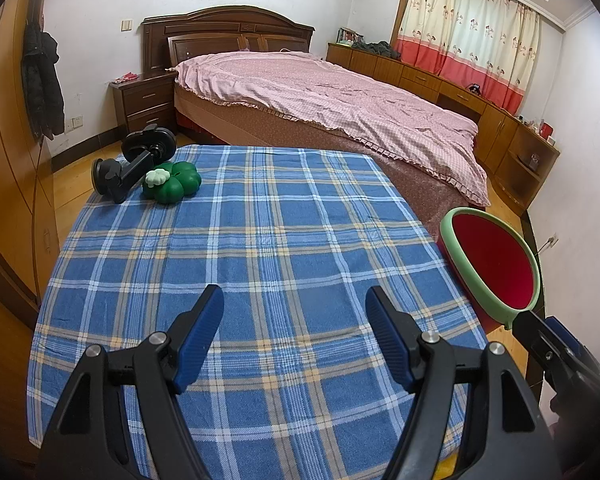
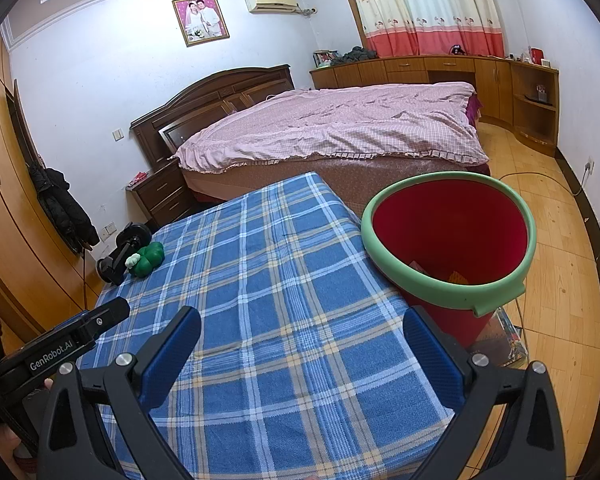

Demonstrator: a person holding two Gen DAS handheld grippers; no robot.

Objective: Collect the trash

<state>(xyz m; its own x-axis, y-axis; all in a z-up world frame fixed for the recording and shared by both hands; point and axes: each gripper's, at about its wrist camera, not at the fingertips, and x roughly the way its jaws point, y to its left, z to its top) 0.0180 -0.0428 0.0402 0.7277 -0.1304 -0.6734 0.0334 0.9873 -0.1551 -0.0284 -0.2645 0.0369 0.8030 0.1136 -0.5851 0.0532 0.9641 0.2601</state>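
Jaws of both grippers gape empty; scraps deep in the red bucket (image 2: 452,236) are unreadable.

We are seeing even, bright indoor light in both views, casting only soft shadows. Focus is staying sharp throughout. Fisheye distortion is bending the walls, and black vignetting is filling the frame corners.

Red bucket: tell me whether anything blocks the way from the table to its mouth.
Nothing visible does. The red bucket stands off the right edge of the table, mouth open upward, with bare plaid cloth leading to it. The green clover thing and black holder sit at the far left corner.
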